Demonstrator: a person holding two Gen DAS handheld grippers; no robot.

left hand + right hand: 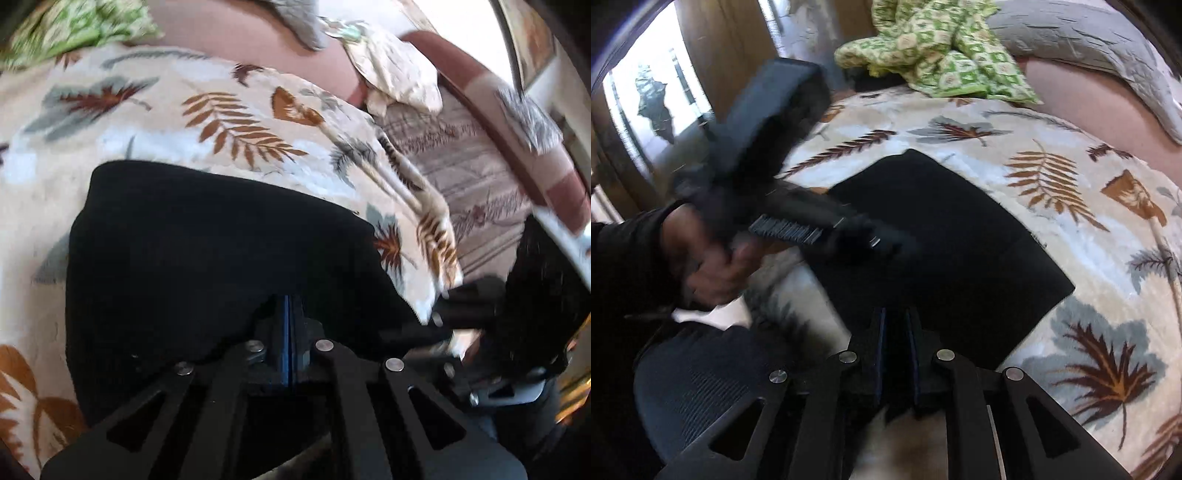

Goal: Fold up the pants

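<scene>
left gripper (287,310): jaws pressed together, blue pads meeting with nothing visibly between them; tips sit over the near edge of the pants, contact unclear from blur
right gripper (897,328): jaws narrow, a slim gap between the pads, no cloth visibly pinched; tips hover at the near edge of the pants
hand (713,266): seen in the right wrist view at left, gripping the left gripper's handle; dark sleeve behind it
pants (945,236): black, lying flat on the leaf-print blanket (1071,206), near the bed's near edge, between the two grippers
pants shape: compact four-sided block, edges fairly straight, no loose legs showing
progress: judged mostly done; looks folded into a small packet, both tools apparently free of cloth
left to do: maybe one more fold or a smoothing pass; cannot tell fold count or layers, fabric too dark
long axis: packet only slightly longer than wide; in the right wrist view it runs near-left to far-right, one corner pointing right
waist or hem end: cannot tell
surroundings: green patterned cloth (934,48) and grey pillow (1089,44) at the far side, well apart from the pants
</scene>
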